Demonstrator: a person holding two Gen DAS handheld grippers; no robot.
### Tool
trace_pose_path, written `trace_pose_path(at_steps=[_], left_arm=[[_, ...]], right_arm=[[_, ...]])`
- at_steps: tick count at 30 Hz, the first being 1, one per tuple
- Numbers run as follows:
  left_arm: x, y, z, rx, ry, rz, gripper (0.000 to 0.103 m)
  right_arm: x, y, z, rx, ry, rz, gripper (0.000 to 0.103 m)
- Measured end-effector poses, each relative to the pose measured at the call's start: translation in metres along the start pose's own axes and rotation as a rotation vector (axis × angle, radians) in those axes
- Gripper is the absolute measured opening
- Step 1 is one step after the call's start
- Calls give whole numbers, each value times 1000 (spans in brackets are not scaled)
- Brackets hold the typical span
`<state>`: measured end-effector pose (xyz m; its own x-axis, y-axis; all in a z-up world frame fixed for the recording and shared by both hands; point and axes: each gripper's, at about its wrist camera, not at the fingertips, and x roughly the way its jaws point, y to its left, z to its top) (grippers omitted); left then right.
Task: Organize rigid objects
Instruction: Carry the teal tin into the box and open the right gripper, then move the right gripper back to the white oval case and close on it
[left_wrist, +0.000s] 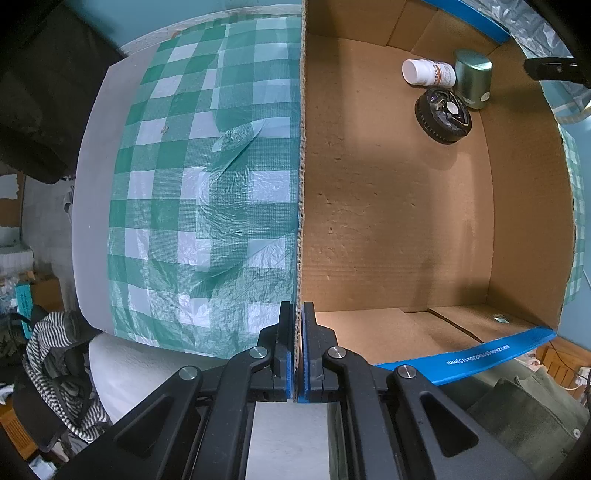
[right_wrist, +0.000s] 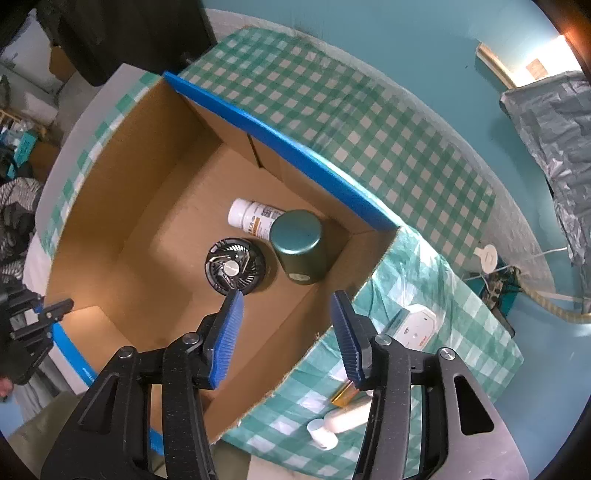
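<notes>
An open cardboard box (left_wrist: 369, 206) with blue-taped flaps stands on the green checked tablecloth. Inside lie a white pill bottle (left_wrist: 428, 72), a green metal canister (left_wrist: 473, 78) and a black round fan (left_wrist: 443, 115). My left gripper (left_wrist: 298, 325) is shut on the box's left wall edge. In the right wrist view my right gripper (right_wrist: 286, 314) is open and empty above the box (right_wrist: 122, 206), just over the fan (right_wrist: 234, 271), next to the canister (right_wrist: 299, 246) and pill bottle (right_wrist: 255, 219).
On the cloth outside the box, to the right, lie a white device with red lettering (right_wrist: 415, 326), a white bottle (right_wrist: 347, 421) and a gold item (right_wrist: 343, 397). A grey table edge (left_wrist: 92, 184) borders the cloth. Clothes (left_wrist: 55, 362) lie beside the table.
</notes>
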<state>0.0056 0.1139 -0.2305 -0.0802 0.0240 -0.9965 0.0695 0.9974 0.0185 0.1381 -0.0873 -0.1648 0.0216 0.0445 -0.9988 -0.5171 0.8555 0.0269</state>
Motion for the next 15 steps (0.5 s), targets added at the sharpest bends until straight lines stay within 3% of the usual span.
trace_pose_path(at_steps=[15], left_arm=[[-1, 0, 1, -1, -1, 0, 4]], right_arm=[[-41, -15, -31, 72, -69, 41, 50]])
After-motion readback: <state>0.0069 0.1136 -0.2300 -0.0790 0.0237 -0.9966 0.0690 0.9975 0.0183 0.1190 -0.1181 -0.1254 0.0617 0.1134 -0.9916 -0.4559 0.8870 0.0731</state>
